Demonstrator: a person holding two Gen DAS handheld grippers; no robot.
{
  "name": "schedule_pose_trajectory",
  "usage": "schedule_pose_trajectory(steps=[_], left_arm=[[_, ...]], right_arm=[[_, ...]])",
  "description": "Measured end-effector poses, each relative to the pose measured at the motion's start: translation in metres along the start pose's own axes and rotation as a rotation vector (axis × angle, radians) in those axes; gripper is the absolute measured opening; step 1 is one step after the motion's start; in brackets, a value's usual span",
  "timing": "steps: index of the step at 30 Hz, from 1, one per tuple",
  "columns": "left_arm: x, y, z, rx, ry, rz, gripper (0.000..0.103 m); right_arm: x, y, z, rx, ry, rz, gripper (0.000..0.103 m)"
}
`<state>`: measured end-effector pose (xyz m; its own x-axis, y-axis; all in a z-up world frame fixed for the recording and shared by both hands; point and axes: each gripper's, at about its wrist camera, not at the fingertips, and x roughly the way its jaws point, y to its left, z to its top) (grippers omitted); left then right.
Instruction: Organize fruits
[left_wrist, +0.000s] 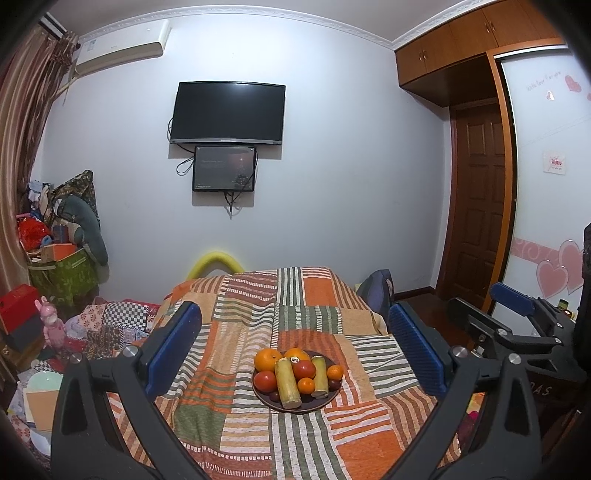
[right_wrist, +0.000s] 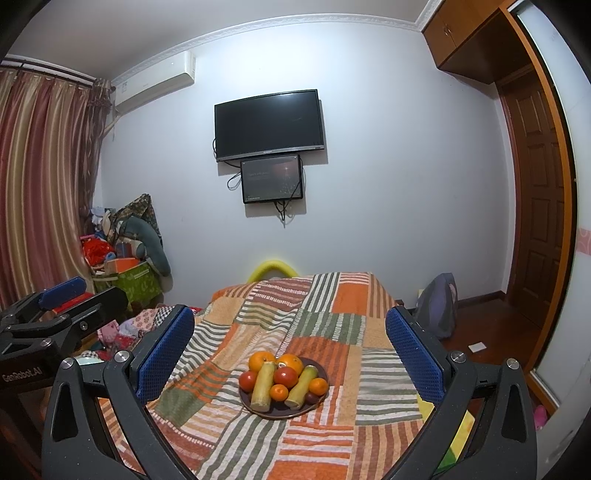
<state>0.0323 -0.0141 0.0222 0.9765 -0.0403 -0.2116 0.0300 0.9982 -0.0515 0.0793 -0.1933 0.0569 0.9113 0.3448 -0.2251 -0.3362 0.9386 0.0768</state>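
**Fruit heaped on one plate, both grippers spread and empty**

On the bed (left_wrist: 332, 325), spread with a striped patchwork cover, towards the near end and about midway between the side edges: a dark round plate (left_wrist: 266, 397) carrying all the fruit in view. Two large oranges (left_wrist: 267, 360) at the far rim, two pale yellow-green cane lengths (left_wrist: 288, 384) laid side by side and pointing towards the near edge, red tomatoes (left_wrist: 303, 370) wedged between and beside them, small mandarins (left_wrist: 335, 372) at the right rim and near the middle, a few dark plum-like fruits (left_wrist: 274, 397) tucked low at the near rim. Packed tight, each piece touching its neighbours, likely so that the round ones cannot roll on soft bedding. No stray fruit seen on the cover.

Left gripper (left_wrist: 295, 350) held back above the near end of the bed, fingers wide apart, nothing between them, plate framed in the gap. Right gripper (right_wrist: 290, 350) level beside it, likewise spread and empty, aimed at the same plate. Poised as if for a reach, or equally as if drawn back from one.

Fits either a mixed pile awaiting sorting or a gathered plate already arranged; not settled by this view.
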Motion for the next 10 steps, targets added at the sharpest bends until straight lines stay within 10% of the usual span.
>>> schedule_pose_trajectory(steps=[10], left_arm=[[0.0009,-0.0012,-0.0002,-0.009,0.012,-0.012,0.103]], right_arm=[[0.0032,-0.0011,-0.0029,-0.001,0.009,-0.005,0.103]])
